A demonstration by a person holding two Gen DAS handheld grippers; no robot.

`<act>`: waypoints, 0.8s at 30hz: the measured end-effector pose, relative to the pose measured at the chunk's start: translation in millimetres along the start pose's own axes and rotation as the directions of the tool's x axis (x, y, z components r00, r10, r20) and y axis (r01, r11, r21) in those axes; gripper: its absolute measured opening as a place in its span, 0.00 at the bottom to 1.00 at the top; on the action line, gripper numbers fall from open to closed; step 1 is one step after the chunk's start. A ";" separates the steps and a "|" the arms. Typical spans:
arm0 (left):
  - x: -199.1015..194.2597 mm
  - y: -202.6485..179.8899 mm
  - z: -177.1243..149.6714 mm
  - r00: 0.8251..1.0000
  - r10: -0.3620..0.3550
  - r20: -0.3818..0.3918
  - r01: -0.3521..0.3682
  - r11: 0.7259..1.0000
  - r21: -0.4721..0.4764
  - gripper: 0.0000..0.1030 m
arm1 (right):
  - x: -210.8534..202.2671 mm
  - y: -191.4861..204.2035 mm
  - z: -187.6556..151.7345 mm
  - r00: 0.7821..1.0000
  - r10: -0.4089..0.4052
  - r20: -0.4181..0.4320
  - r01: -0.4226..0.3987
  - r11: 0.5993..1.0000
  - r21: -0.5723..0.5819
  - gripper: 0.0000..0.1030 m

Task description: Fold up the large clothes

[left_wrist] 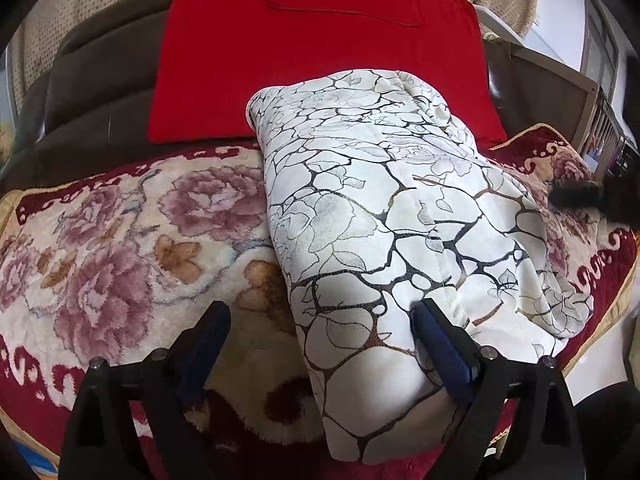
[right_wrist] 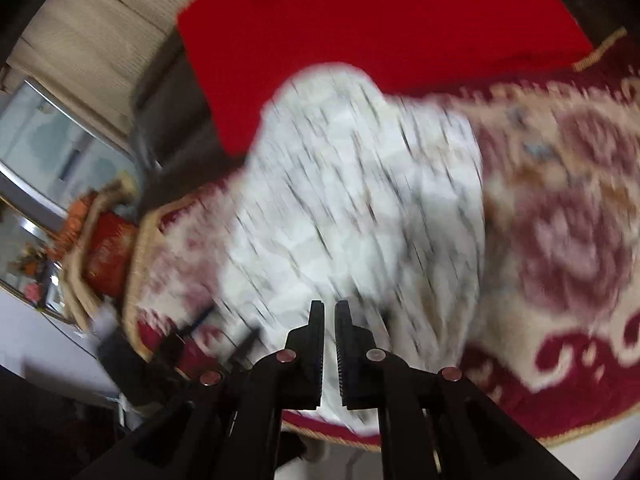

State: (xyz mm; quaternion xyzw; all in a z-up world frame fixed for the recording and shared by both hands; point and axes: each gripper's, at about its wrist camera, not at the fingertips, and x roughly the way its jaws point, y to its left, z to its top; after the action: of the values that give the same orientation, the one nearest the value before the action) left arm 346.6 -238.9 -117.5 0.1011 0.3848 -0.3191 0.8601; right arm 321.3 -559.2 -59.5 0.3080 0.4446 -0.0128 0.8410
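folded quilted garment on sofa; left hand-held gripper spread at its near end, right hand-held gripper nearly closed above it.

the white quilted garment (left_wrist: 384,216) with its dark crackle print lies folded into a long thick bundle on the floral plush blanket (left_wrist: 120,236), running from the sofa's front edge back to the red cushion (left_wrist: 316,64). judged soft, padded, bulky and light; layers likely to slide and spring open, so take hold low at a folded edge or corner through all layers. left hand-held gripper (left_wrist: 320,316) stands spread, one finger resting on the near end, the other over the blanket. right hand-held gripper (right_wrist: 329,312), in a blurred view, is pressed almost together above the garment's near edge; no cloth visibly pinched.
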 end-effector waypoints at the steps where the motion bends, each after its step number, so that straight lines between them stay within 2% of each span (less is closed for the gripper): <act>1: 0.6 -0.4 0.4 1.000 -0.003 -0.002 0.003 1.000 -0.003 0.92 | -2.0 2.5 11.1 1.000 0.007 0.022 -0.007 1.000 0.001 0.08; 4: 1.8 -3.2 1.3 1.000 -0.003 0.000 0.003 1.000 0.005 0.92 | 6.9 12.6 53.6 0.996 -0.045 0.075 0.046 0.999 -0.019 0.08; 8: 4.1 -4.9 2.5 1.000 -0.018 -0.001 0.018 1.000 0.010 0.92 | 52.9 14.1 106.9 0.997 -0.061 0.054 0.061 0.998 0.006 0.08; 12: 6.0 -3.8 4.0 1.000 -0.026 -0.002 0.026 1.000 0.005 0.94 | 105.3 7.9 138.7 0.995 -0.082 0.060 0.080 0.996 0.031 0.08; 13: 6.5 -3.1 4.6 0.999 -0.033 0.000 0.033 0.999 -0.003 0.94 | 122.0 -0.2 144.1 0.994 -0.105 0.038 0.104 0.994 0.047 0.09; 14: 6.9 -2.2 5.2 0.999 -0.042 0.002 0.042 0.999 -0.012 0.94 | 144.4 -14.8 145.6 0.993 -0.118 -0.025 0.120 0.989 0.091 0.08; 15: 7.6 -1.2 6.1 0.999 -0.052 0.007 0.053 0.998 -0.025 0.95 | 158.5 -27.5 146.0 0.993 -0.104 -0.064 0.111 0.985 0.131 0.08; 16: 8.4 -0.3 6.7 0.998 -0.060 0.008 0.060 0.998 -0.035 0.95 | 166.8 -36.1 145.9 0.995 -0.074 -0.065 0.083 0.984 0.155 0.08; 19: 9.0 0.8 8.2 0.997 -0.076 0.002 0.076 0.996 -0.046 0.96 | 162.4 -45.9 147.3 0.999 -0.010 -0.052 0.020 0.980 0.198 0.08; 24: -8.1 -0.1 12.9 0.998 -0.047 0.047 0.048 0.999 -0.024 0.96 | 123.1 -26.6 129.1 0.995 -0.102 -0.019 0.103 0.988 0.118 0.08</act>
State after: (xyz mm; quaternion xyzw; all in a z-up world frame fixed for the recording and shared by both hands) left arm 350.1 -240.6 -102.8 0.0740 0.3711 -0.3368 0.8622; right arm 483.3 -618.1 -112.4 0.3344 0.4639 -0.0806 0.8164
